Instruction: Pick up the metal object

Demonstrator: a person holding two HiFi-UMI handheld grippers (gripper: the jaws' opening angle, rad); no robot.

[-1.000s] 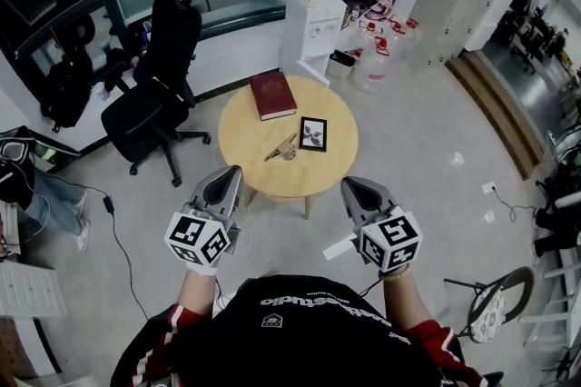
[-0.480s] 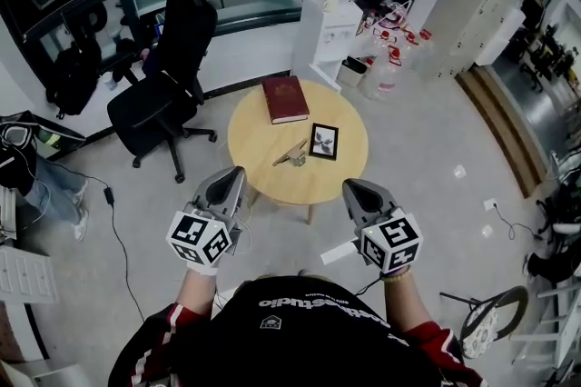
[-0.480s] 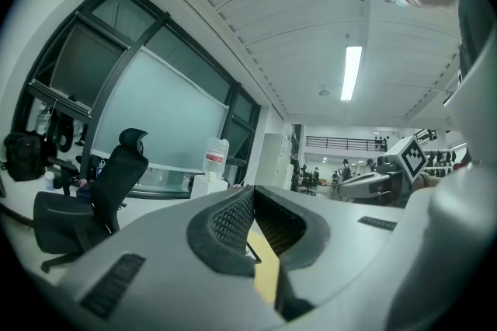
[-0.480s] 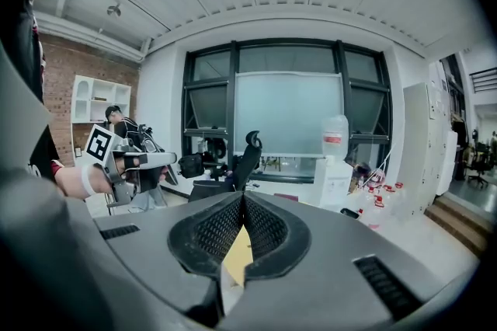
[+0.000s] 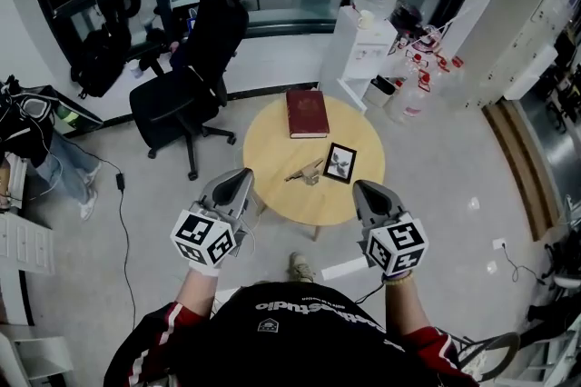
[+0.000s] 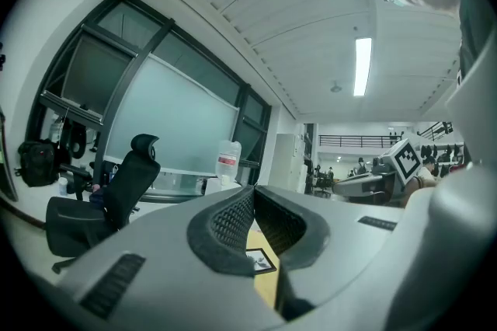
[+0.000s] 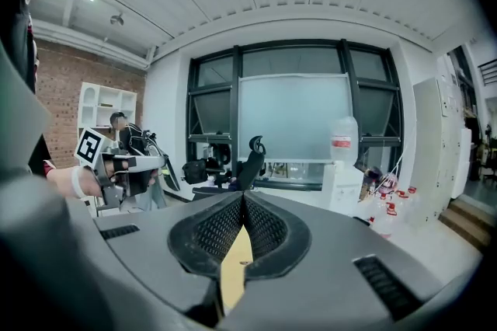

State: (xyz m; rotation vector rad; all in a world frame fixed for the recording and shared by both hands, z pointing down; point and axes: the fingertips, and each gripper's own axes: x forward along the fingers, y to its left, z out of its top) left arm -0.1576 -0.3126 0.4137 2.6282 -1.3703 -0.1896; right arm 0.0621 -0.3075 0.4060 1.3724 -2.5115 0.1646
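A small metal object [image 5: 306, 171] lies near the middle of a round wooden table [image 5: 272, 149], between a red book [image 5: 307, 113] and a black picture frame [image 5: 340, 163]. In the head view my left gripper [image 5: 241, 178] hangs at the table's near left edge, short of the metal object. My right gripper [image 5: 366, 189] hangs at the near right edge. Both are shut with nothing in them. The left gripper view shows its jaws [image 6: 252, 189] meeting, with the frame [image 6: 258, 262] below. The right gripper [image 7: 244, 197] shows only a strip of table [image 7: 235, 259].
A black office chair [image 5: 195, 76] stands left of the table. A water dispenser [image 5: 368, 22] and several bottles [image 5: 418, 94] stand behind it on the right. A cable [image 5: 123, 222] runs over the floor at the left, and a white sheet [image 5: 343, 268] lies by my right arm.
The table and room have slid right and slightly down in the head view, so the table sits closer to both grippers. Both grippers keep the same pose and stay shut.
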